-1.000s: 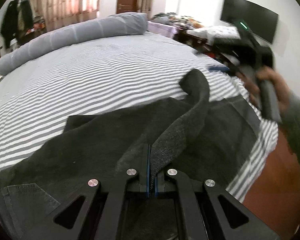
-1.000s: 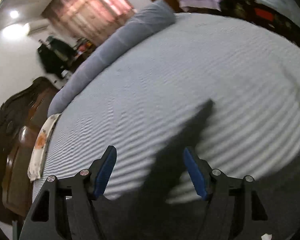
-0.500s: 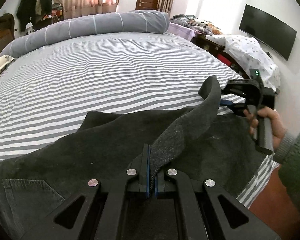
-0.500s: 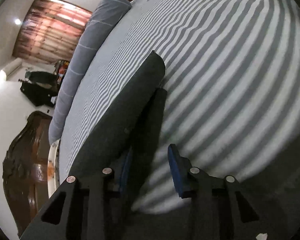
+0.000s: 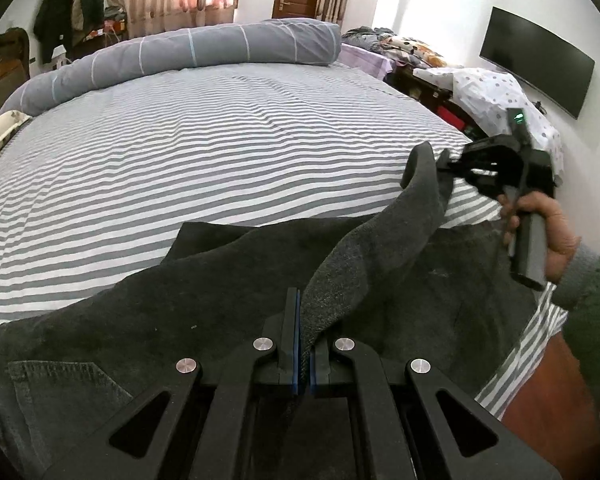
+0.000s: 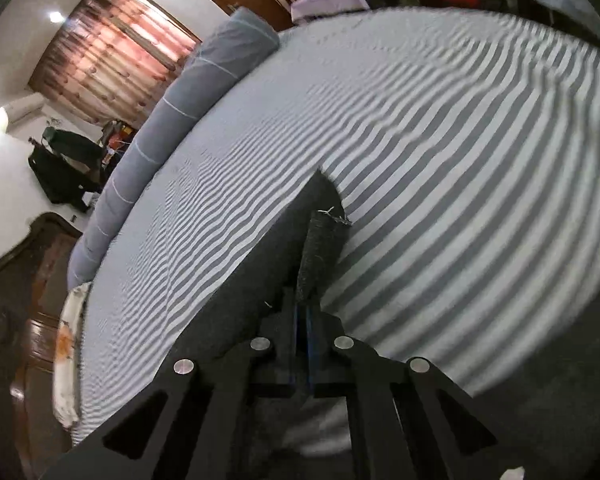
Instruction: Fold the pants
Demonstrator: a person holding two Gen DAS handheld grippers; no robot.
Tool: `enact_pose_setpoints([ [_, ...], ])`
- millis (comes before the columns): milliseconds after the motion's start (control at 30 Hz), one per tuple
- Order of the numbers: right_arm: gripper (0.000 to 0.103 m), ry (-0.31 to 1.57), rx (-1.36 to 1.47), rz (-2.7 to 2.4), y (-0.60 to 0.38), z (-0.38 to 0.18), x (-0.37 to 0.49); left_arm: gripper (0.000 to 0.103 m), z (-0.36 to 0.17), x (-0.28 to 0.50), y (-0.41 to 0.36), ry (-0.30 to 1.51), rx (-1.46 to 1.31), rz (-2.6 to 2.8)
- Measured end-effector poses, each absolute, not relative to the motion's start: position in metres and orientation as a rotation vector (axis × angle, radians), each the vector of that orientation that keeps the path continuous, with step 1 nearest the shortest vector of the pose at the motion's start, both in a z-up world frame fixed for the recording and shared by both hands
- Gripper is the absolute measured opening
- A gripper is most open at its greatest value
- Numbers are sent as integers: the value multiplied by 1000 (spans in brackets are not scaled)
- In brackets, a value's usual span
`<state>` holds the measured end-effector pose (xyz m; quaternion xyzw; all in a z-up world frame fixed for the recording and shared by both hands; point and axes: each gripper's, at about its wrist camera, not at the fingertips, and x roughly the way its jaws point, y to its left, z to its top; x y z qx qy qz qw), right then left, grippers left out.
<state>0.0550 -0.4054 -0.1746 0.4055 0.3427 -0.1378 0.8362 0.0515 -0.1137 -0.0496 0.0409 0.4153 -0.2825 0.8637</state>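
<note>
Dark grey pants (image 5: pixel 204 304) lie spread across the near edge of the striped bed (image 5: pixel 204 148). My left gripper (image 5: pixel 303 320) is shut on a raised edge of the pants. That edge rises as a ridge to the right. My right gripper (image 5: pixel 446 166) is shut on the far end of the ridge, held by a hand. In the right wrist view the right gripper (image 6: pixel 305 300) pinches the pants' edge (image 6: pixel 320 240), which stands up between its fingers above the bed (image 6: pixel 440 168).
A long grey bolster (image 5: pixel 180 56) lies along the bed's far side. A TV (image 5: pixel 536 60) hangs on the right wall above cluttered furniture (image 5: pixel 488 88). Dark wooden furniture (image 6: pixel 28 300) stands at the left. Red-brown floor (image 5: pixel 548 396) lies by the bed's right edge.
My right gripper came in from the right and closed on the far end of the raised pants edge. My left gripper kept its hold and lifted slightly.
</note>
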Motion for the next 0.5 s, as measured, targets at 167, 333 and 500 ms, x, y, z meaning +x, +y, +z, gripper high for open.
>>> enact_pose_setpoints([
  [167, 4, 686, 810, -365, -417, -143, -5, 3, -46, 36, -127, 876, 144, -615],
  [333, 4, 634, 832, -448, -438, -125, -81, 3, -44, 7, -153, 866, 276, -688],
  [500, 4, 668, 831, -538, -453, -134, -140, 3, -61, -36, -188, 837, 506, -798],
])
